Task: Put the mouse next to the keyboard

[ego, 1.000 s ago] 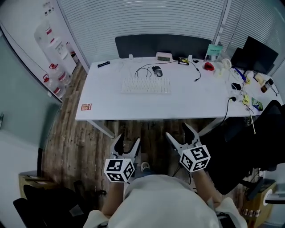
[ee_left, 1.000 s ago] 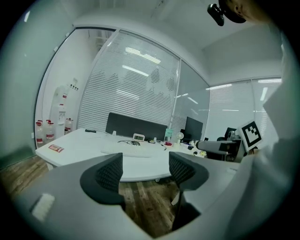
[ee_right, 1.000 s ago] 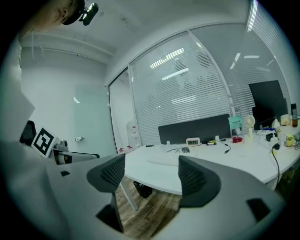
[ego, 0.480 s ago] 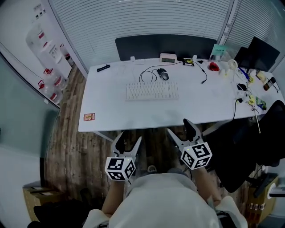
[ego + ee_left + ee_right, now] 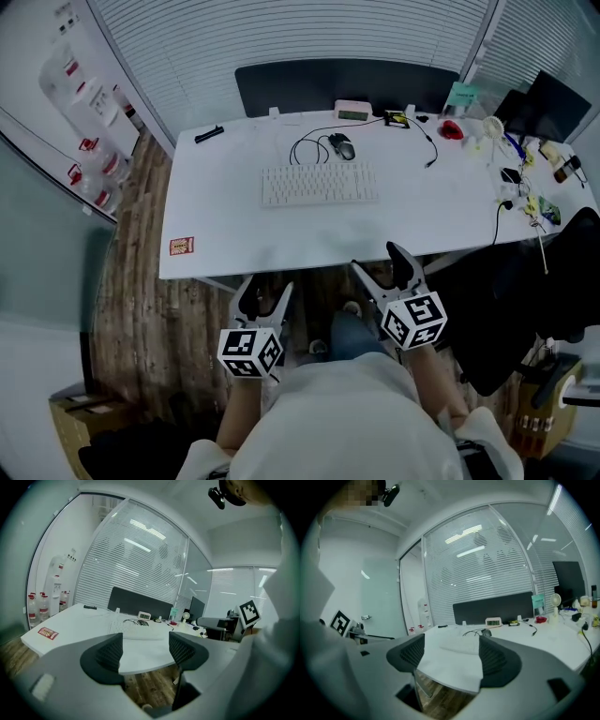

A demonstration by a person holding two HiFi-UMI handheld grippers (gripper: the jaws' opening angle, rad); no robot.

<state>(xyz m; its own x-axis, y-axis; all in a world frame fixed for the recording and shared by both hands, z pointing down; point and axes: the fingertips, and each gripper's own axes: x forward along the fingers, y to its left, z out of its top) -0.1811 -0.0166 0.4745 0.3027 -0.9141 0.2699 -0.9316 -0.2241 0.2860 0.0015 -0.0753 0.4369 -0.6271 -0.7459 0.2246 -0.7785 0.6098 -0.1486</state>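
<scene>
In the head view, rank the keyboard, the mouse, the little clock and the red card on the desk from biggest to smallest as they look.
1. White keyboard
2. White rectangular desk clock
3. Black corded mouse and red-and-white card: these look about alike, so they are not ranked.

The keyboard (image 5: 319,184) and table (image 5: 216,234) are white, the mouse (image 5: 344,148) black. The left gripper (image 5: 267,298) and right gripper (image 5: 381,269) carry black-and-white patterned cubes

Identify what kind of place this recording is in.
Most likely an office. A long white desk holds a keyboard and a wired mouse, a dark monitor stands at its right end, and slatted blinds cover the wall behind.
</scene>
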